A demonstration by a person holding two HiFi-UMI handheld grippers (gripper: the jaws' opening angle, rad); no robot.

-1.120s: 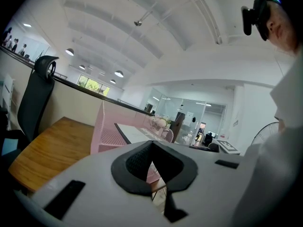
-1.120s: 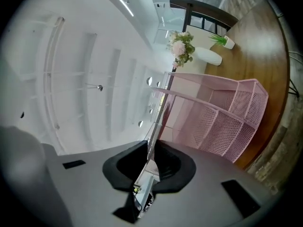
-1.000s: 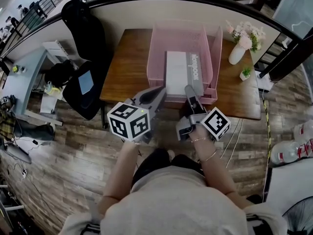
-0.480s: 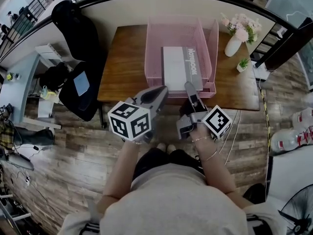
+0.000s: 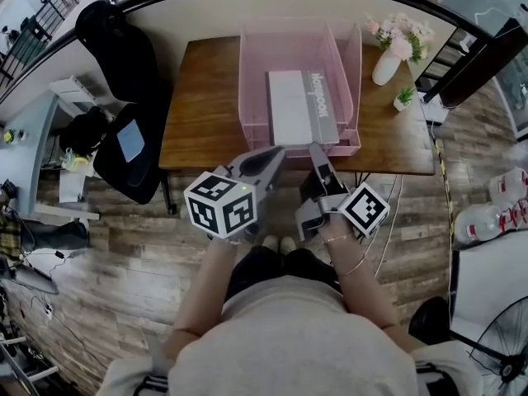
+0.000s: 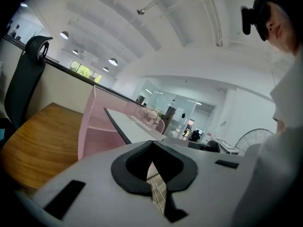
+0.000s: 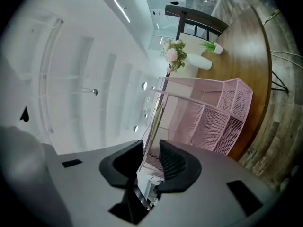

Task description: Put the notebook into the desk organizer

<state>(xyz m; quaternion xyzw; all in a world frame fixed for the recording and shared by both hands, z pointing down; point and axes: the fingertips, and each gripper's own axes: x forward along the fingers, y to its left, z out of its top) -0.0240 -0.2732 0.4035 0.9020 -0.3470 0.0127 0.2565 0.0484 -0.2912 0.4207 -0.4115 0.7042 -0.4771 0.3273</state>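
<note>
A grey and white notebook [image 5: 297,106] lies flat inside the pink mesh desk organizer [image 5: 247,81] on the wooden desk [image 5: 198,97]. My right gripper [image 5: 316,148] hovers at the organizer's front rim. Its jaws stand apart and have just been closing. In the right gripper view the notebook's thin edge [image 7: 154,122] lines up with the gap of the right gripper [image 7: 150,148], and the pads do not press on it. My left gripper [image 5: 276,151] hangs beside it, shut and empty. The left gripper view looks past the left gripper [image 6: 151,144] at the notebook [image 6: 128,124] in the organizer [image 6: 94,122].
A white vase of flowers [image 5: 388,56] and a small potted plant [image 5: 404,97] stand on the desk's right end. A black office chair [image 5: 115,48] and a dark bag [image 5: 124,151] are at the left. Water bottles [image 5: 487,217] lie on the floor at the right.
The right gripper has let go of the notebook and drawn back to the organizer's front rim. The notebook stays lying in the organizer. The left gripper has barely moved.
</note>
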